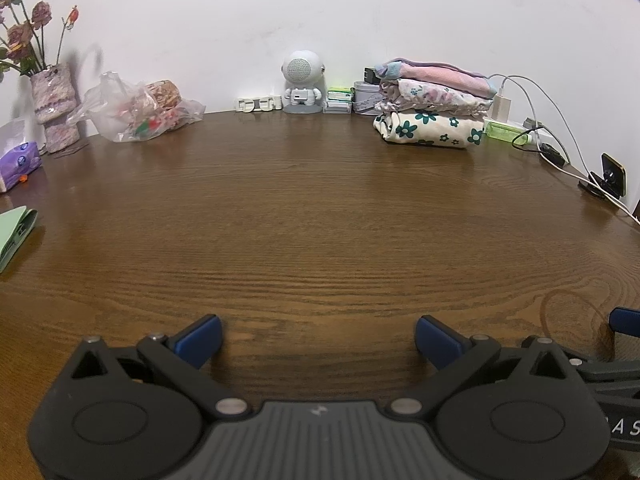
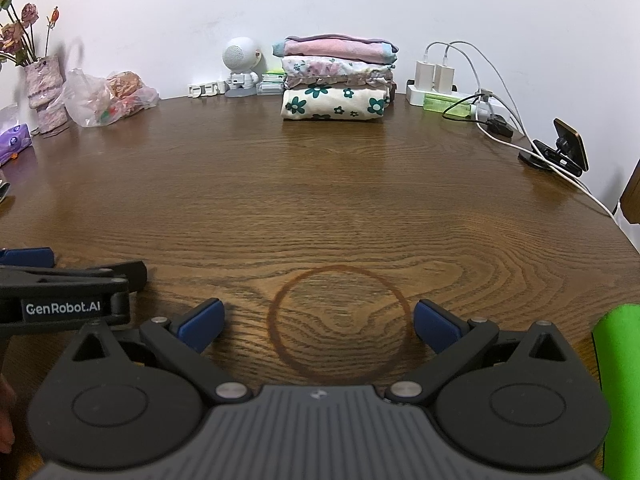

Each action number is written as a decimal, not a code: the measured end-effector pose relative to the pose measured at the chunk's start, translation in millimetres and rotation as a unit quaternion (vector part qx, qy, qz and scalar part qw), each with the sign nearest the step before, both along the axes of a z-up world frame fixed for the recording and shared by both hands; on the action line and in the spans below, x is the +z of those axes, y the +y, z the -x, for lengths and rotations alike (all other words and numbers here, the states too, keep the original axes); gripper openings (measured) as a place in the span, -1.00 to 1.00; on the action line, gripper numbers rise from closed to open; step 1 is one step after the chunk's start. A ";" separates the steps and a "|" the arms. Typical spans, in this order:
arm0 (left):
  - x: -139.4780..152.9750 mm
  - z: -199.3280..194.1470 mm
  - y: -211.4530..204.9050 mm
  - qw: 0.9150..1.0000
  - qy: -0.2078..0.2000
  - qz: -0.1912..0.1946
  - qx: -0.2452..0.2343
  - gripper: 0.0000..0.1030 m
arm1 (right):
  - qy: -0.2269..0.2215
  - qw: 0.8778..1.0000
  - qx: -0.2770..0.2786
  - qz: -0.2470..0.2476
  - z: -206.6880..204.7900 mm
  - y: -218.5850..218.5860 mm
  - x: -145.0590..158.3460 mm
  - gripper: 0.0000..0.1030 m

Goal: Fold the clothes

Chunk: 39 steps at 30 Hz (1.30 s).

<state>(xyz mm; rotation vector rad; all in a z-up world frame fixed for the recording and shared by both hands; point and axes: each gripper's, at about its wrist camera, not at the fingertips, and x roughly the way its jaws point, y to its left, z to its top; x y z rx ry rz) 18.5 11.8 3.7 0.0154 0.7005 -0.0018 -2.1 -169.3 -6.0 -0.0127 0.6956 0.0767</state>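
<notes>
Bare wood bench in front, three folded clothes stacked at the back by the wall — looks done or between garments, nothing unfolded in view — left tongs and right tongs both spread wide, gripping nothing.

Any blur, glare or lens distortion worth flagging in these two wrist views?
Left wrist: fisheye bows the table edge, dark vignette in the corners, flower vase smeared at the rim. Right wrist: same bowing, folded clothes stack sharp, soft sheen on the wood before it.
</notes>
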 end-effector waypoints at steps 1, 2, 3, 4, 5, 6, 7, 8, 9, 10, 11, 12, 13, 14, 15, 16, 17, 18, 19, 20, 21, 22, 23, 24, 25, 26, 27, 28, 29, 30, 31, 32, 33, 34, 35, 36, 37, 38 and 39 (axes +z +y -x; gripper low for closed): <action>0.0 1.5 0.5 1.000 0.000 0.000 0.002 1.00 | 0.000 1.000 0.003 0.000 0.7 0.5 0.1 0.99; 0.1 3.1 1.1 1.000 0.000 0.000 0.003 1.00 | 0.000 1.000 0.005 0.000 1.5 0.8 0.2 0.99; 0.1 4.4 1.5 1.000 0.000 0.000 0.004 1.00 | 0.000 1.000 0.006 0.000 2.2 1.1 0.3 0.99; 0.3 4.2 1.5 1.000 0.000 0.000 0.004 1.00 | 0.000 1.000 0.005 0.001 2.7 1.4 0.3 0.99; 0.3 4.0 1.6 1.000 0.000 0.000 0.004 1.00 | 0.000 1.000 0.005 0.001 2.8 1.5 0.5 0.99; 0.4 3.8 1.6 1.000 0.000 0.000 0.004 1.00 | 0.000 1.000 0.004 0.001 2.8 1.3 0.6 0.99; 0.5 3.6 1.6 1.000 0.000 -0.001 0.004 1.00 | 0.000 1.000 0.004 0.000 3.1 1.3 0.7 0.99; 0.5 3.7 1.6 1.000 0.000 -0.001 0.004 1.00 | 0.000 1.000 0.003 0.000 3.4 1.3 0.9 0.99; 0.6 3.7 1.6 1.000 0.000 -0.001 0.004 1.00 | 0.000 1.000 0.003 0.000 3.5 1.2 0.9 0.99; 0.6 3.6 1.6 1.000 0.000 -0.001 0.004 1.00 | 0.000 1.000 0.003 0.000 3.6 1.1 1.0 0.99; 0.6 3.3 1.5 1.000 0.000 -0.001 0.004 1.00 | 0.000 1.000 0.002 0.000 3.8 1.2 1.1 0.99; 0.7 2.8 1.3 1.000 0.000 -0.001 0.003 1.00 | 0.000 1.000 0.001 0.000 4.0 1.4 1.2 0.99; 0.6 2.1 1.2 1.000 0.000 0.000 0.002 1.00 | 0.000 1.000 0.000 0.000 4.4 1.6 1.3 0.99; 0.6 1.5 1.2 1.000 0.000 0.000 0.001 1.00 | 0.000 1.000 -0.002 0.000 4.9 1.8 1.4 0.99; 0.4 1.6 1.4 1.000 0.000 0.000 0.000 1.00 | 0.000 1.000 -0.003 0.000 5.2 2.0 1.2 0.99; 0.3 1.7 1.6 1.000 0.000 0.000 0.000 1.00 | 0.000 1.000 -0.004 0.000 5.6 2.1 1.0 0.99; 0.2 1.8 1.7 1.000 0.000 0.000 -0.001 1.00 | 0.001 1.000 -0.005 0.000 5.9 1.7 1.1 0.99; 0.2 1.8 1.6 1.000 0.000 0.000 -0.002 1.00 | 0.001 1.000 -0.005 0.000 5.9 1.5 1.1 0.99; 0.1 2.1 1.8 1.000 0.000 0.000 -0.002 1.00 | 0.001 1.000 -0.005 -0.001 5.9 1.3 1.0 0.99; 0.1 2.5 2.0 1.000 0.001 0.000 -0.002 1.00 | 0.001 1.000 -0.005 -0.001 5.9 1.1 1.0 0.99; 0.0 3.0 2.2 1.000 0.001 0.001 -0.003 1.00 | 0.000 1.000 -0.005 -0.001 6.2 1.1 0.9 0.99; 0.0 4.0 2.5 1.000 0.001 0.001 -0.004 1.00 | 0.000 1.000 -0.005 -0.001 6.4 1.1 0.9 0.99; 0.0 4.4 2.9 1.000 0.001 0.001 -0.004 1.00 | 0.000 1.000 -0.005 -0.002 6.5 1.1 0.9 0.99; -0.1 4.5 3.1 1.000 0.001 0.001 -0.005 1.00 | 0.000 1.000 -0.005 -0.002 6.3 1.0 1.1 0.99; 0.0 4.4 3.0 1.000 0.001 0.001 -0.005 1.00 | 0.000 1.000 -0.005 -0.002 6.0 0.9 1.1 0.99; 0.1 4.4 2.9 1.000 0.001 0.001 -0.005 1.00 | 0.000 1.000 -0.005 -0.002 6.0 0.9 1.1 0.99; 0.1 4.2 2.8 1.000 0.001 0.001 -0.005 1.00 | 0.000 1.000 -0.005 -0.002 6.0 1.0 1.1 0.99; 0.1 3.7 2.7 1.000 0.001 0.001 -0.005 1.00 | 0.000 1.000 -0.005 -0.001 6.0 1.1 1.0 0.99; 0.1 3.8 2.6 1.000 0.001 0.001 -0.004 1.00 | 0.001 1.000 -0.005 -0.001 5.9 1.0 1.0 0.99; 0.0 3.9 2.5 1.000 0.001 0.001 -0.004 1.00 | 0.000 1.000 -0.005 -0.001 6.0 1.1 1.0 0.99; -0.1 4.0 2.5 1.000 0.001 0.000 -0.004 1.00 | 0.000 1.000 -0.005 -0.001 6.0 1.1 0.9 0.99; -0.1 4.1 2.6 1.000 0.001 0.000 -0.004 1.00 | 0.000 1.000 -0.005 -0.001 6.0 1.2 0.9 0.99; -0.1 4.1 2.6 1.000 0.001 0.000 -0.005 1.00 | 0.000 1.000 -0.004 -0.001 5.9 1.0 0.8 0.99; -0.1 4.1 2.6 1.000 0.001 0.000 -0.005 1.00 | 0.000 1.000 -0.004 -0.001 5.7 1.1 0.8 0.99; -0.1 4.2 2.6 1.000 0.001 0.000 -0.004 1.00 | 0.000 1.000 -0.004 -0.001 5.7 1.2 0.8 0.99; -0.1 4.2 2.6 1.000 0.001 0.000 -0.004 1.00 | 0.000 1.000 -0.005 -0.001 5.7 1.2 0.8 0.99; -0.1 4.2 2.5 1.000 0.001 0.000 -0.004 1.00 | 0.000 1.000 -0.005 -0.001 5.6 1.2 0.8 0.99; -0.1 4.2 2.5 1.000 0.001 0.000 -0.004 1.00 | 0.000 1.000 -0.005 -0.001 5.7 1.2 0.7 0.99; 0.0 3.9 2.6 1.000 0.002 0.000 -0.005 1.00 | 0.000 1.000 -0.005 -0.001 5.8 1.4 0.6 0.99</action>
